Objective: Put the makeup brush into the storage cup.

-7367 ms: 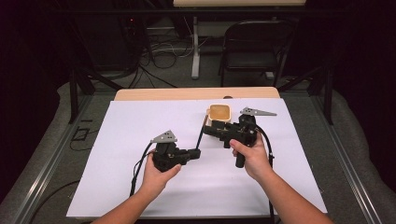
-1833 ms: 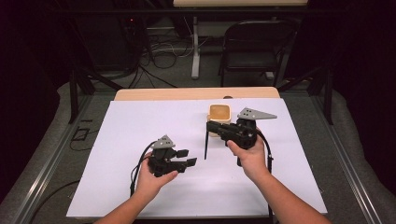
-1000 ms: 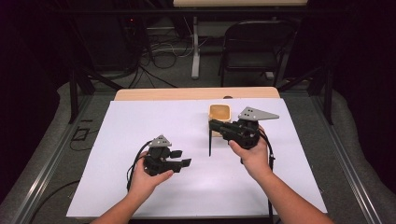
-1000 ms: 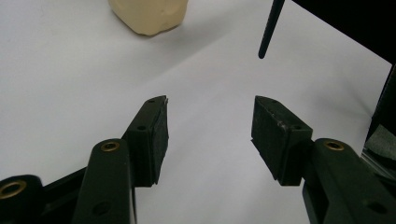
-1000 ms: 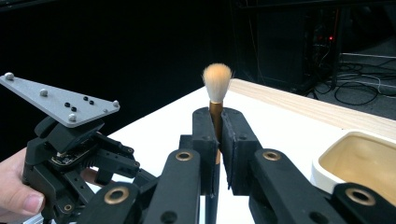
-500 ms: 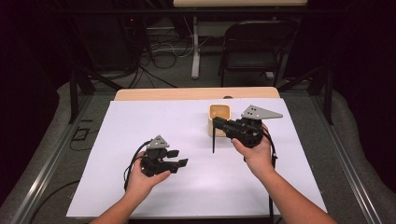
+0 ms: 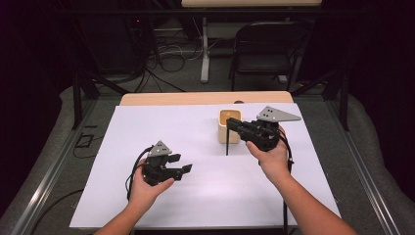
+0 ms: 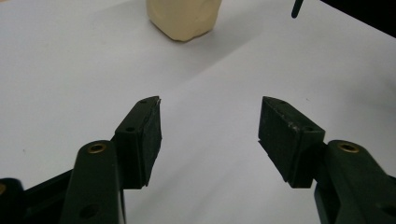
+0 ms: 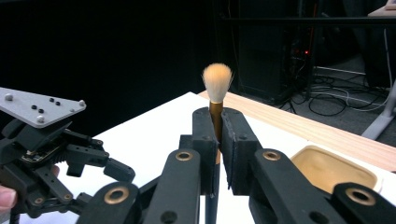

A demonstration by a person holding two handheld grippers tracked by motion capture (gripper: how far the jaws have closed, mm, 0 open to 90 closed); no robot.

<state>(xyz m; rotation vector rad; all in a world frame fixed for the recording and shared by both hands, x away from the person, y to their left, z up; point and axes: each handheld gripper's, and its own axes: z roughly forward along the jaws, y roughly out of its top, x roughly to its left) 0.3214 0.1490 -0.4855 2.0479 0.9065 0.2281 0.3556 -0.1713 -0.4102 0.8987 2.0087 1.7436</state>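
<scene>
In the high view, the right claw (image 7: 234, 125) sits just beside the tan cup (image 7: 229, 126) on the white worktop (image 7: 195, 196) and hides part of the cup's right side. A thin dark brush handle (image 7: 227, 145) hangs down from that claw, its lower tip at or just above the sheet; the bristle end cannot be made out here. The left claw (image 7: 185, 168) is held low over the worktop, well apart from the cup, and the person's hand covers most of its body.

In the left gripper view, the left claw (image 8: 210, 133) is spread wide with bare white worktop between its pads; its jaws have just been opening and nothing lies between them. The cup (image 8: 184, 17) is cut off by the top edge, and the dark brush tip (image 8: 297, 8) shows at the upper right.

In the right gripper view, the right claw (image 9: 218, 135) is clenched on the brush (image 9: 217, 86), which stands upright with its pale bristles above the pads. The lower handle is hidden behind the jaws. The cup's rim (image 9: 327, 154) lies at the lower right, partly covered, and the left claw (image 9: 119, 170) appears at the left edge.
</scene>
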